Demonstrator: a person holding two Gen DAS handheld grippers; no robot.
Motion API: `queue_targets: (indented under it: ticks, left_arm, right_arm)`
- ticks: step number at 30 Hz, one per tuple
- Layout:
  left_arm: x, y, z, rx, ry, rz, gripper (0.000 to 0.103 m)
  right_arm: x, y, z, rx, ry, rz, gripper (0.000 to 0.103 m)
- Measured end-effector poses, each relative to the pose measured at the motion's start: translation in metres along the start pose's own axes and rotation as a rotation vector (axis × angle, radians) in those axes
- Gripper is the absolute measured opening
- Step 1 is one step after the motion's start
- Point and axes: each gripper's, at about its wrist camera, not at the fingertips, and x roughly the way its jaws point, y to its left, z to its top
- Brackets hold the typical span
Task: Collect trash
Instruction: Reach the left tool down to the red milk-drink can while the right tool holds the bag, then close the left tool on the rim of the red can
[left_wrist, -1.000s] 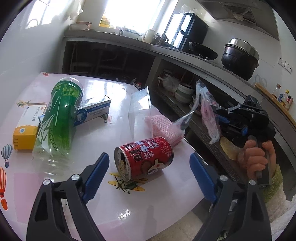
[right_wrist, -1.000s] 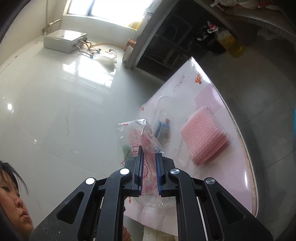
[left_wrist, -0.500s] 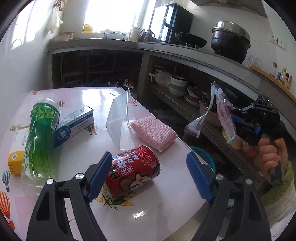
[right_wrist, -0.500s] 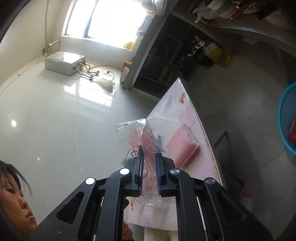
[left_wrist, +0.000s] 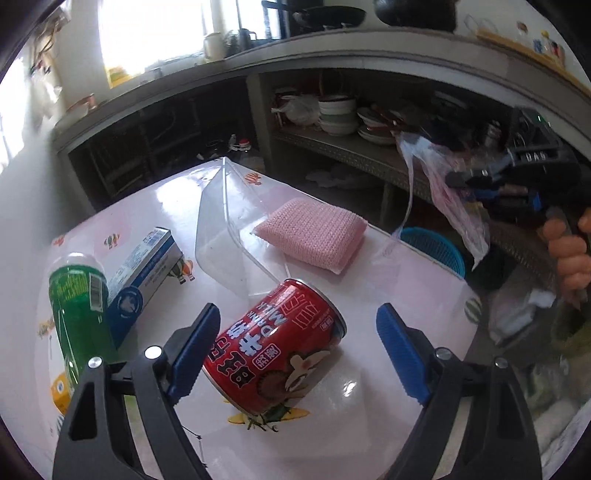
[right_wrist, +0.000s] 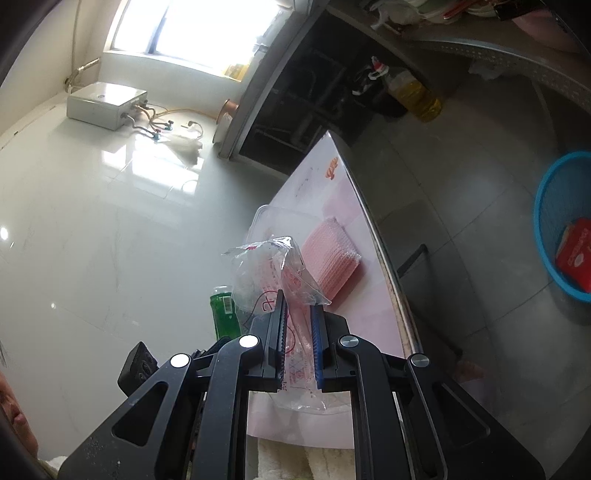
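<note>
The left claw (left_wrist: 299, 354) pointed steeply downward, its blue pads (left_wrist: 400, 352) spread wide and just opening further. The right claw (right_wrist: 297, 336) was clamped nearly closed, gripped by a hand (left_wrist: 570, 254).

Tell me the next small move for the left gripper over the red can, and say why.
Probably ease the left gripper down and forward, then close. Its jaws have just been opening and stand wide, with the red drink can lying on its side on the pink table between the blue pads, not yet pressed. The right gripper is busy pinching a clear plastic bag.
</note>
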Motion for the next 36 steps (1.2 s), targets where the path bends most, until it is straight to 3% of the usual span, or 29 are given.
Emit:
queue_targets:
  ticks: [4, 9, 12, 18, 25, 29, 36]
  left_arm:
    - [0.011, -0.006, 0.001, 0.154, 0.052, 0.09, 0.085]
    - [0.009, 0.006, -0.011, 0.082, 0.079, 0.049, 0.085]
    - [0.015, 0.007, -0.021, 0.104, 0.099, 0.083, 0.085]
    - [0.034, -0.007, -0.031, 0.302, 0.138, 0.163, 0.085]
    - [0.051, -0.014, -0.038, 0.465, 0.211, 0.187, 0.083]
    - [0.046, -0.017, -0.038, 0.476, 0.21, 0.194, 0.07]
    - [0.019, -0.022, -0.04, 0.397, 0.195, 0.117, 0.068]
  right_arm:
    - [-0.001, -0.005, -0.002, 0.007, 0.008, 0.006, 0.011]
    - [-0.006, -0.017, -0.003, 0.032, 0.008, 0.009, 0.011]
    - [-0.003, -0.02, -0.002, 0.047, 0.02, 0.003, 0.011]
    - [-0.001, -0.015, -0.003, 0.032, 0.023, 0.021, 0.012]
    - [0.006, -0.019, -0.011, 0.052, 0.048, 0.022, 0.012]
    - [0.01, -0.018, -0.014, 0.055, 0.065, 0.029, 0.012]
    - [0.007, -0.015, -0.015, 0.053, 0.067, 0.033, 0.012]
